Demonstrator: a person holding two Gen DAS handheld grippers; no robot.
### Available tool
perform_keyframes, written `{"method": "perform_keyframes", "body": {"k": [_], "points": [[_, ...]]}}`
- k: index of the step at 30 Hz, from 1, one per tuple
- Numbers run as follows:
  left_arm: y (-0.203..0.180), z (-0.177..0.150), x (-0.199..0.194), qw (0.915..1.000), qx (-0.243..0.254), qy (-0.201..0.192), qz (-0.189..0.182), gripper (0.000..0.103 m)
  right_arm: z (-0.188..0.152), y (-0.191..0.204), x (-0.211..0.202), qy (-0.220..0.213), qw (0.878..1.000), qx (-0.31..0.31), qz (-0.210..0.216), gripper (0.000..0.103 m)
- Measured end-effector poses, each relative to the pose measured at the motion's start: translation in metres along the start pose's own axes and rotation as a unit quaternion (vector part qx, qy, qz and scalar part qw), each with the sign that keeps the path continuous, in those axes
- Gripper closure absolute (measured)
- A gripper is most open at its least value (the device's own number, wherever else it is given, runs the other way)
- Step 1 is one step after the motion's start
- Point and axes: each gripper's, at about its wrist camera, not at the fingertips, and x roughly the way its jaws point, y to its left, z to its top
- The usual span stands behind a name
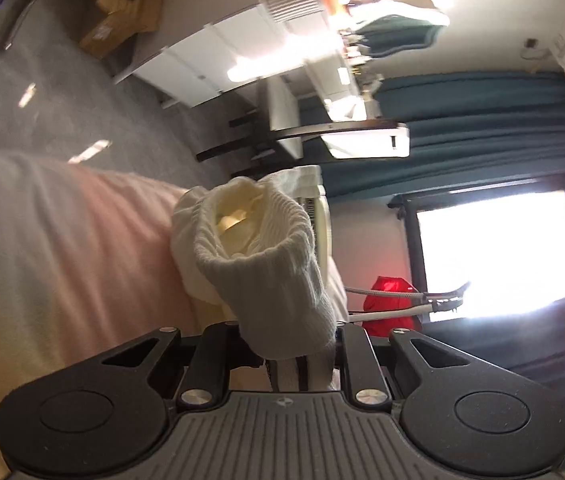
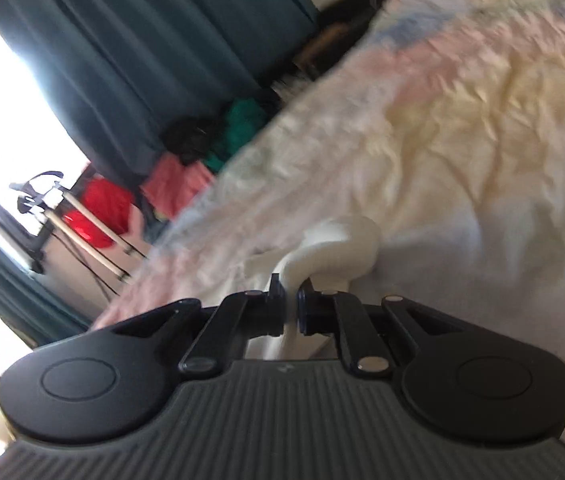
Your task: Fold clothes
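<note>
A white ribbed sock [image 1: 266, 264] sticks out from my left gripper [image 1: 296, 360], its cuff gaping towards the camera with a yellowish inside. The jaws stand close together on its lower end, and the sock hides the fingertips. Behind it lies the pastel bed cover [image 1: 62, 240]. In the right wrist view, my right gripper [image 2: 291, 308] is shut on a thin fold of white sock [image 2: 342, 252], which curls in a loop just ahead of the fingers over the crumpled pastel bed cover [image 2: 462, 140]. Whether both views show the same sock I cannot tell.
Beyond the bed are a grey floor, a white cabinet [image 1: 218, 60], a cardboard box [image 1: 122, 12], teal curtains [image 1: 482, 120] and a bright window [image 1: 498, 252]. Red [image 2: 102, 208], pink [image 2: 174, 188] and green clothes [image 2: 242, 124] lie piled past the bed's edge, beside a pole stand [image 2: 82, 220].
</note>
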Motion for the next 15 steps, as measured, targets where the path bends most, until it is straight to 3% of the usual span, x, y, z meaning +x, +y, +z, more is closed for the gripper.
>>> {"method": "perform_keyframes", "body": {"k": [2, 4, 9, 10, 11, 12, 13, 15], "points": [[0.014, 0.006, 0.000, 0.9992, -0.029, 0.013, 0.026, 0.084, -0.009, -0.021, 0.006, 0.030, 0.998, 0.038, -0.028, 0.093], [0.021, 0.008, -0.003, 0.9983, -0.040, 0.019, 0.037, 0.082, -0.016, -0.030, -0.001, 0.024, 0.997, 0.061, -0.042, 0.091], [0.022, 0.011, -0.009, 0.9985, -0.027, 0.018, 0.044, 0.079, -0.011, -0.013, -0.028, -0.063, 0.996, 0.014, -0.062, 0.088], [0.021, 0.011, -0.008, 0.9985, -0.025, 0.017, 0.046, 0.078, -0.010, -0.008, -0.033, -0.080, 0.995, -0.003, -0.060, 0.078], [0.021, 0.012, -0.007, 0.9985, -0.022, 0.016, 0.047, 0.078, -0.009, -0.003, -0.037, -0.097, 0.993, -0.019, -0.059, 0.058], [0.021, 0.012, -0.007, 0.9984, -0.021, 0.016, 0.050, 0.078, -0.008, 0.002, -0.041, -0.113, 0.991, -0.035, -0.057, 0.045], [0.022, 0.011, -0.007, 0.9983, -0.023, 0.015, 0.052, 0.077, -0.007, 0.008, -0.040, -0.113, 0.992, -0.045, -0.044, 0.023], [0.023, 0.009, -0.006, 0.9981, -0.023, 0.012, 0.055, 0.077, -0.008, 0.031, -0.033, -0.100, 0.991, -0.090, -0.014, 0.018]]}}
